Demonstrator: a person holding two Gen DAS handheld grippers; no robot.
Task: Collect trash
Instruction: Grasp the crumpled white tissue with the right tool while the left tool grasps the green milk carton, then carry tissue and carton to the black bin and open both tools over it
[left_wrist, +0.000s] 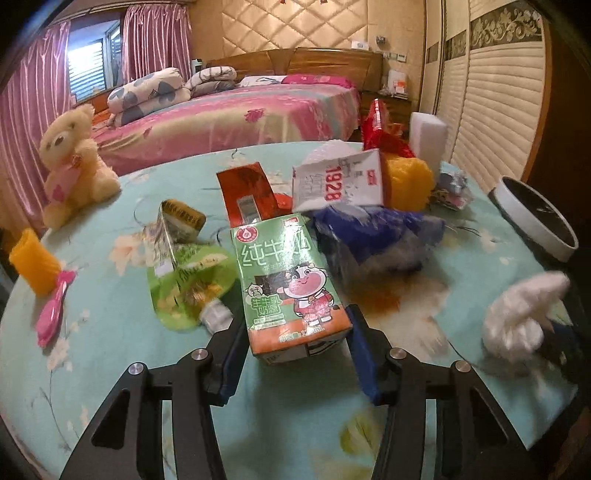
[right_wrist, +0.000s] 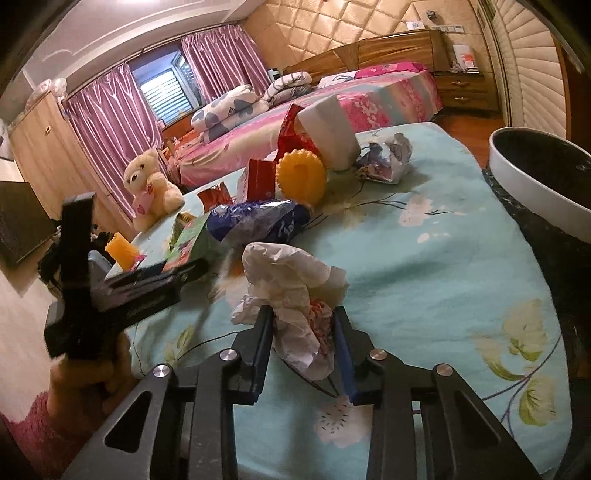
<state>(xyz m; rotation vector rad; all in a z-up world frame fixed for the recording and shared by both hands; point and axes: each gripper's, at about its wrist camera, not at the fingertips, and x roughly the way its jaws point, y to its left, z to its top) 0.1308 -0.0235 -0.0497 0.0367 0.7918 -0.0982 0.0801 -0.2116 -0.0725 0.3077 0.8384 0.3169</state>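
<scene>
Crumpled white paper (right_wrist: 295, 295) sits pinched between the fingers of the right gripper (right_wrist: 303, 325), raised a little above the floral tablecloth (right_wrist: 424, 295). Ahead and to its right stands the white-rimmed bin (right_wrist: 539, 195) at the table's edge, with bare cloth between; ahead and to its left lies a blue wrapper (right_wrist: 258, 219), and beyond that a yellow ribbed cup (right_wrist: 301, 177) and a white cup (right_wrist: 328, 129). To its left, the left gripper (left_wrist: 295, 332) has its fingers spread on either side of the near end of a green milk carton (left_wrist: 288, 280), whether touching I cannot tell. Crowding that carton are a green pouch (left_wrist: 192, 284) on the left, a red box (left_wrist: 247, 195) and a white "1928" carton (left_wrist: 338, 182) ahead, and the blue wrapper to the right. Farther left stand a teddy bear (left_wrist: 74, 166), an orange cup (left_wrist: 35, 260) and a pink spoon (left_wrist: 53, 310) near the table rim.
</scene>
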